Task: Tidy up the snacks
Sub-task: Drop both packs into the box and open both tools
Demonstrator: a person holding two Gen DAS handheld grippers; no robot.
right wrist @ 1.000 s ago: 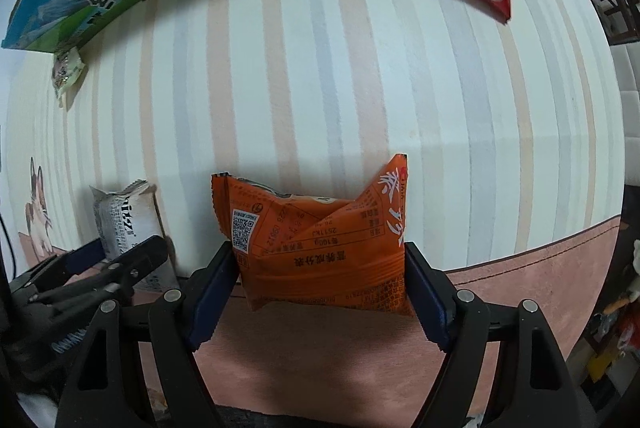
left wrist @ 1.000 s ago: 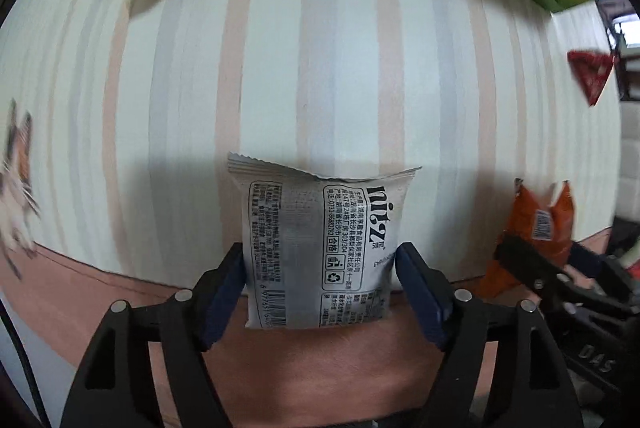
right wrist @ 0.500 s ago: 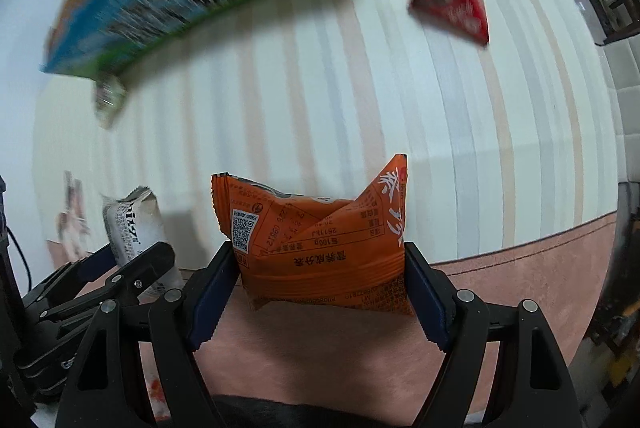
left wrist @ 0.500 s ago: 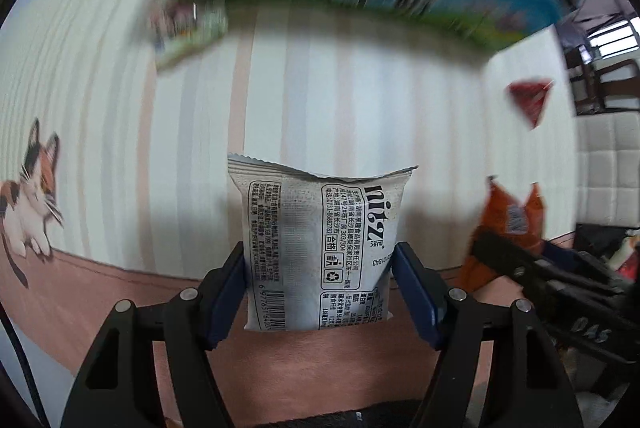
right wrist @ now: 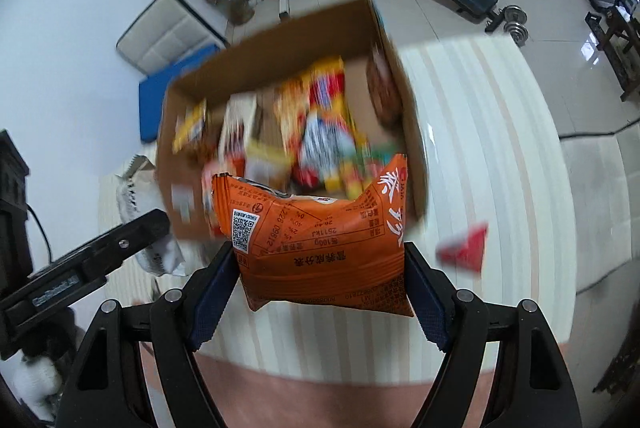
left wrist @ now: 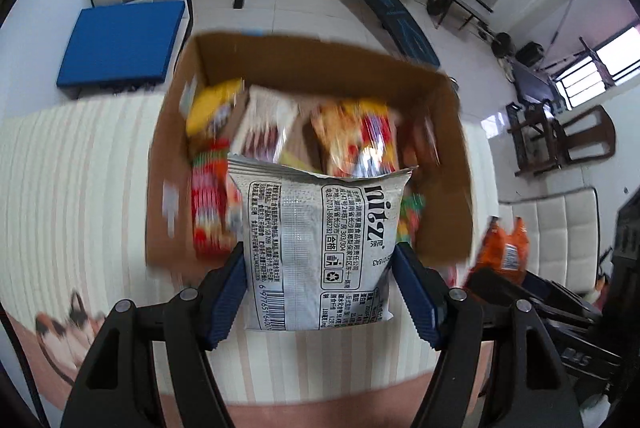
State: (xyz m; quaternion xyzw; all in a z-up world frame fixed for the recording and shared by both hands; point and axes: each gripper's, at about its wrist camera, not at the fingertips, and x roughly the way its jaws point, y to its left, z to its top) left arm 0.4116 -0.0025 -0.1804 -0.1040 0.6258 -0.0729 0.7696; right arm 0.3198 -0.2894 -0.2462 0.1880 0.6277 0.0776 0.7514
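My left gripper (left wrist: 320,292) is shut on a grey and white snack packet (left wrist: 320,248) and holds it above the near edge of an open cardboard box (left wrist: 452,132). My right gripper (right wrist: 320,288) is shut on an orange snack packet (right wrist: 324,244) and holds it before the same box (right wrist: 404,76). The box holds several colourful snack packs, blurred by motion. The orange packet also shows at the right of the left wrist view (left wrist: 504,248). The grey packet shows at the left of the right wrist view (right wrist: 152,252).
The box stands on a striped tablecloth (left wrist: 80,188). A red triangular snack (right wrist: 464,248) lies on the cloth right of the box. Beyond the table are a chair with a blue cushion (left wrist: 120,44), a weight bench (left wrist: 392,20) and white sofa seats (left wrist: 560,228).
Both grippers have risen and tilted up from looking down at the cloth. The box interior and the room have come into view. Both packets stay gripped.
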